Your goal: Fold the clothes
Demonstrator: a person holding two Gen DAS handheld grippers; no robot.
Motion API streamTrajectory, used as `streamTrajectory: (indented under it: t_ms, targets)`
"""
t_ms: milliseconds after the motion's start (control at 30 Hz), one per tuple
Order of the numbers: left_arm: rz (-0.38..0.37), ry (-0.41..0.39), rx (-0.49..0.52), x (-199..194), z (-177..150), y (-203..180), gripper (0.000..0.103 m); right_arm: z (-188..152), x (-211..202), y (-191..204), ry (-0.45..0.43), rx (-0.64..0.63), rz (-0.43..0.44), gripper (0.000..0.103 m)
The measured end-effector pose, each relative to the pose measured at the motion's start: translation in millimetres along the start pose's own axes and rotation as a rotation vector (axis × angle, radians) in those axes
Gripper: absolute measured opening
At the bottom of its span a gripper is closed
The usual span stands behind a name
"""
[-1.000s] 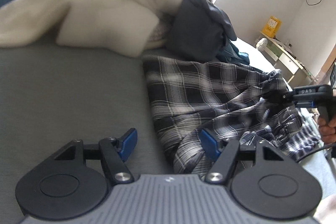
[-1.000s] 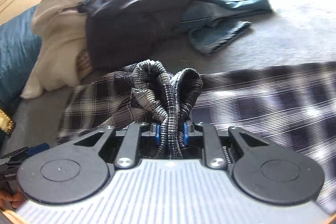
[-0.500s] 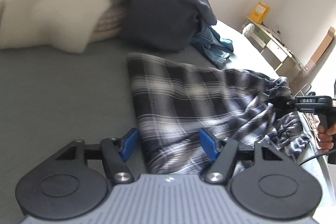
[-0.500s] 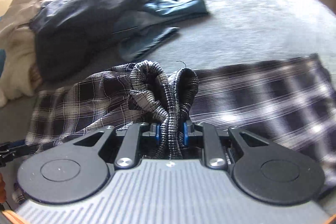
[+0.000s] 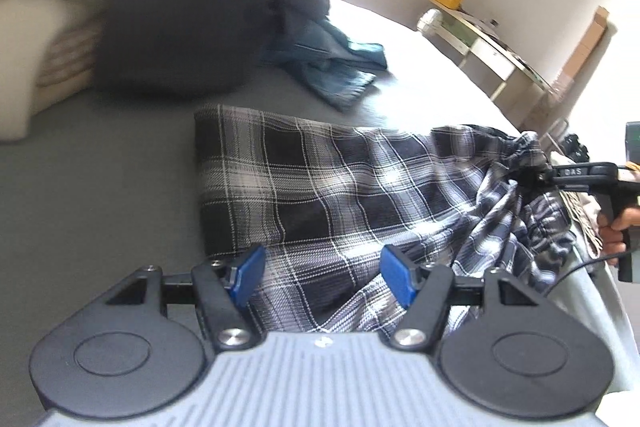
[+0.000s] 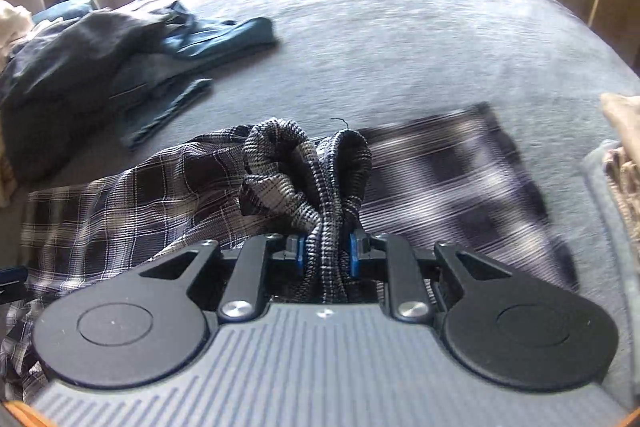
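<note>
A black-and-white plaid garment (image 5: 320, 195) lies spread on the grey bed (image 5: 80, 187). My left gripper (image 5: 322, 277) hovers open over its near edge, the cloth lying under and between the blue pads (image 5: 248, 273) without being pinched. My right gripper (image 6: 325, 255) is shut on a bunched fold of the same plaid garment (image 6: 120, 211), which rises in two humps above its fingers. In the left wrist view the right gripper (image 5: 532, 175) holds the cloth's far right end, raised off the bed, with a hand behind it.
A dark grey garment heap (image 5: 192, 27), blue denim (image 5: 332, 67) and a cream blanket (image 5: 40, 7) lie at the back of the bed. A desk (image 5: 492, 55) stands past the bed's far edge. Bare grey bedding (image 6: 400, 47) stretches ahead of the right gripper.
Both grippers have swept sideways across the bed. The plaid cloth now spans the gap between my left fingers instead of lying by the right one. The right gripper has kept its hold.
</note>
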State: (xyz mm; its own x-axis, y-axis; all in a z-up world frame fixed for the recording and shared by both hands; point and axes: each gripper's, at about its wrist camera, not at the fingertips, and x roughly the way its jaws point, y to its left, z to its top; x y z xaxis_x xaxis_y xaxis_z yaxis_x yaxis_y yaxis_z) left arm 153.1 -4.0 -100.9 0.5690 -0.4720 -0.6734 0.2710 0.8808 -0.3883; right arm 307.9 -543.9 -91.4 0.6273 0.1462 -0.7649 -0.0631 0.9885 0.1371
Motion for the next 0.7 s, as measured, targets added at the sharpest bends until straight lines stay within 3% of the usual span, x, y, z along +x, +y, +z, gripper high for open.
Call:
streamTrajectory:
  t_ms: [333,700]
  targets:
    - [-0.061,0.049,0.070,44,17,-50,0.065,2,-1,-56,-0.001,0.030,-0.051,0.017]
    - [-0.089,0.069,0.107,69,24,-77,0.065,10,-2,-89,-0.005,0.016,-0.074,0.017]
